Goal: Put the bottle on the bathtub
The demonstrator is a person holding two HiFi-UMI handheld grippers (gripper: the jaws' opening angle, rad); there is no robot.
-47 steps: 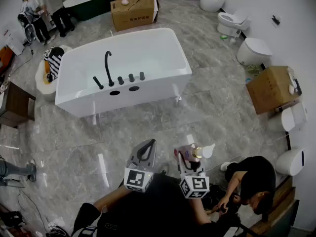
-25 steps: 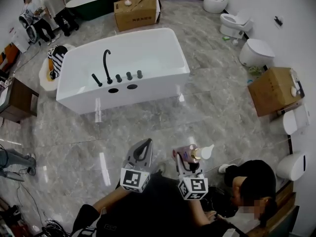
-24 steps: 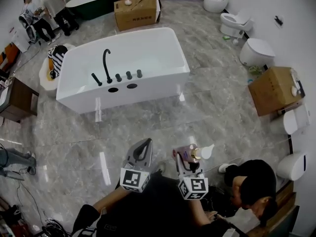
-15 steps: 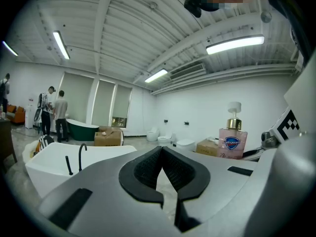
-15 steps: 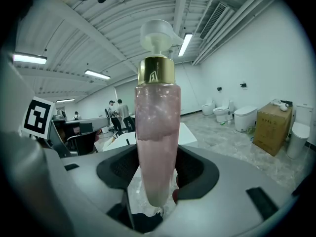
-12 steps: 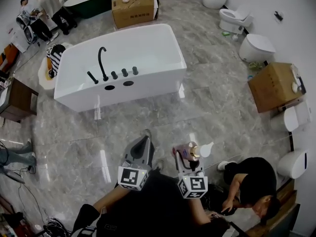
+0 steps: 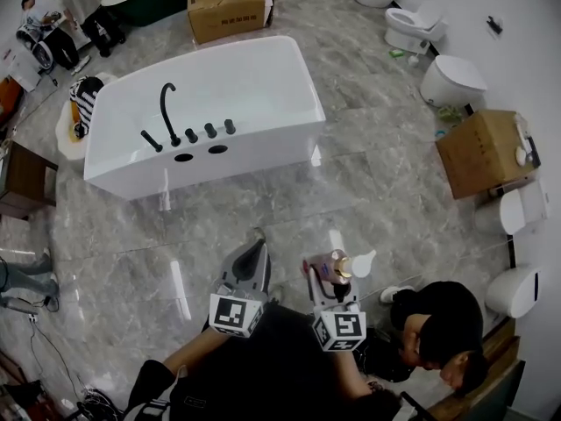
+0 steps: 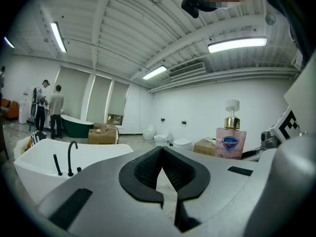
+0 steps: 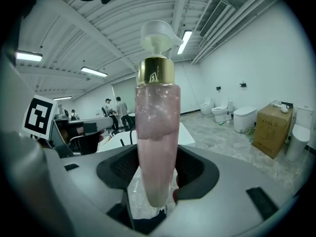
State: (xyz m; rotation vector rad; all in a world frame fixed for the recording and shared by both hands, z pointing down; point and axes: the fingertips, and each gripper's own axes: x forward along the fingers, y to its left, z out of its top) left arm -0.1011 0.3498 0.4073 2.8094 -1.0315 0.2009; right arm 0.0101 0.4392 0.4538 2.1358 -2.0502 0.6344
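Head view: the white bathtub [image 7: 294, 103] stands far across the marble floor [image 7: 219, 222], well apart from me, with a black faucet [image 7: 165, 103] on its near rim. Near me, my right tool [image 7: 323, 274] carries the bottle [image 7: 337, 267] upright. My left tool [image 7: 256, 248] is just beside it on the left.

Left gripper view: jaws together at the tips, nothing between them. The tub lies far left and the bottle is off to the right.

Right gripper view: jaws clamped on the pink pump bottle's lower body.

Progress, my reading: the pick-up is done. The carry to the tub and the set-down on its rim are left.
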